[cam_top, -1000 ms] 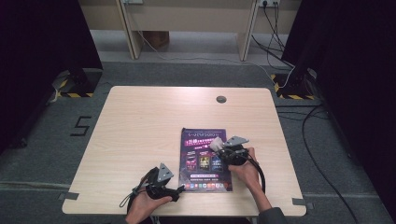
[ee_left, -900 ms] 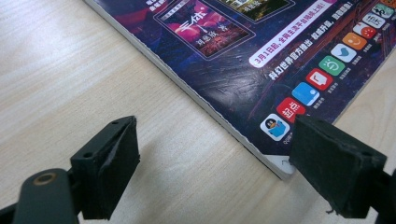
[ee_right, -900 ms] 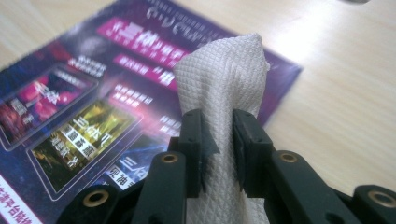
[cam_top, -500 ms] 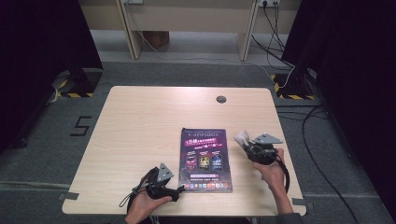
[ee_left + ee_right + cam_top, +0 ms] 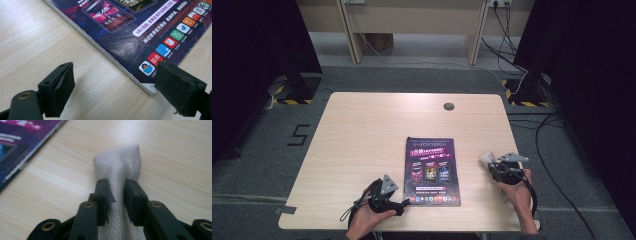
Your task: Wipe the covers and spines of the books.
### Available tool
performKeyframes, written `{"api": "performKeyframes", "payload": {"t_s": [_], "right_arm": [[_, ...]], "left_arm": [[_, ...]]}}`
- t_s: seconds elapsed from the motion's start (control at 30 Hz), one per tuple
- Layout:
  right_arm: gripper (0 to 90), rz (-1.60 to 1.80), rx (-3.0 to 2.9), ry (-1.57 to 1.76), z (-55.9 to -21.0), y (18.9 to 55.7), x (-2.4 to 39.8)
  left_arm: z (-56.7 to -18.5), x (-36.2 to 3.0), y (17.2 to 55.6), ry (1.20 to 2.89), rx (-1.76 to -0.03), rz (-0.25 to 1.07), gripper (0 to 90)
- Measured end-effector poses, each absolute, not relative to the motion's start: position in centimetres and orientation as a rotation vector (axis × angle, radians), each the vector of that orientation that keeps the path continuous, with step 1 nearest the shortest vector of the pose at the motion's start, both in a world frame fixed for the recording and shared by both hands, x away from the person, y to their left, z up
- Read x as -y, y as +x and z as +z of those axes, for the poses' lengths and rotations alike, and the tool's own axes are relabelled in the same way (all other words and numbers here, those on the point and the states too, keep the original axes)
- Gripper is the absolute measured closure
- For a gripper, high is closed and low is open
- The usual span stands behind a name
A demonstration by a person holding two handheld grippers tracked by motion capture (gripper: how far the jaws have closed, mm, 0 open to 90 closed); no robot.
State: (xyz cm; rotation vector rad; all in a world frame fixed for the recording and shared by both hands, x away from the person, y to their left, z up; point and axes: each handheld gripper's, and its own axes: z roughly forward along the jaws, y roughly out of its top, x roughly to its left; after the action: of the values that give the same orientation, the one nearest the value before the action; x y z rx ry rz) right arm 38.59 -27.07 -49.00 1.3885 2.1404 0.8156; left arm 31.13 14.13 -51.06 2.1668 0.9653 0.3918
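A dark purple magazine [image 5: 432, 170] lies flat on the wooden table [image 5: 362, 130], near the front. My left gripper [image 5: 404, 205] rests by the magazine's near left corner. Its jaws stand wide open around that corner [image 5: 147, 87], with nothing held between them [image 5: 113, 80]. My right gripper [image 5: 489, 167] sits on bare table to the right of the magazine, with a folded white cloth [image 5: 487, 159] in it. The cloth [image 5: 120, 162] is still pinched between the pads [image 5: 117, 187], though the jaws have just been opening a little. The magazine's edge [image 5: 15, 147] lies off to the left there.
A round cable hole [image 5: 448, 106] sits near the table's far edge. Cables [image 5: 557, 150] run over the grey floor to the right. A pale desk frame [image 5: 412, 20] stands behind the table.
My right gripper has moved to the right with the white cloth, from the magazine's right edge onto bare table. The left gripper has stayed where it was.
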Motion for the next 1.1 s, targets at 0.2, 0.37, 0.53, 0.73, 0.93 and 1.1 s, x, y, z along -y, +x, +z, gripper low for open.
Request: {"api": "performKeyframes", "payload": {"t_s": [0.2,0.37,0.53,0.73,0.93,1.1], "right_arm": [[60.1,0.891,-2.099,1.443,-48.4,38.5,27.0],[50.6,0.963,-2.105,1.414,-47.4,38.4,25.4],[42.1,1.041,-2.124,1.391,-47.0,38.3,23.7],[33.1,1.174,-2.164,1.409,-47.1,38.7,22.1],[31.5,1.229,-2.217,1.400,-47.7,38.9,20.3],[33.7,1.206,-2.294,1.387,-48.9,39.6,18.2]], "left_arm": [[-50.9,-14.2,31.4,2.182,-0.939,0.372,17.4],[-50.8,-14.0,31.5,2.168,-0.926,0.348,19.1],[-50.5,-14.1,31.8,2.134,-0.943,0.338,19.2],[-50.4,-14.3,33.1,2.093,-0.980,0.325,19.2],[-50.3,-13.7,34.3,2.062,-1.004,0.271,19.2],[-50.6,-13.3,35.4,2.077,-1.019,0.275,19.4]]}}
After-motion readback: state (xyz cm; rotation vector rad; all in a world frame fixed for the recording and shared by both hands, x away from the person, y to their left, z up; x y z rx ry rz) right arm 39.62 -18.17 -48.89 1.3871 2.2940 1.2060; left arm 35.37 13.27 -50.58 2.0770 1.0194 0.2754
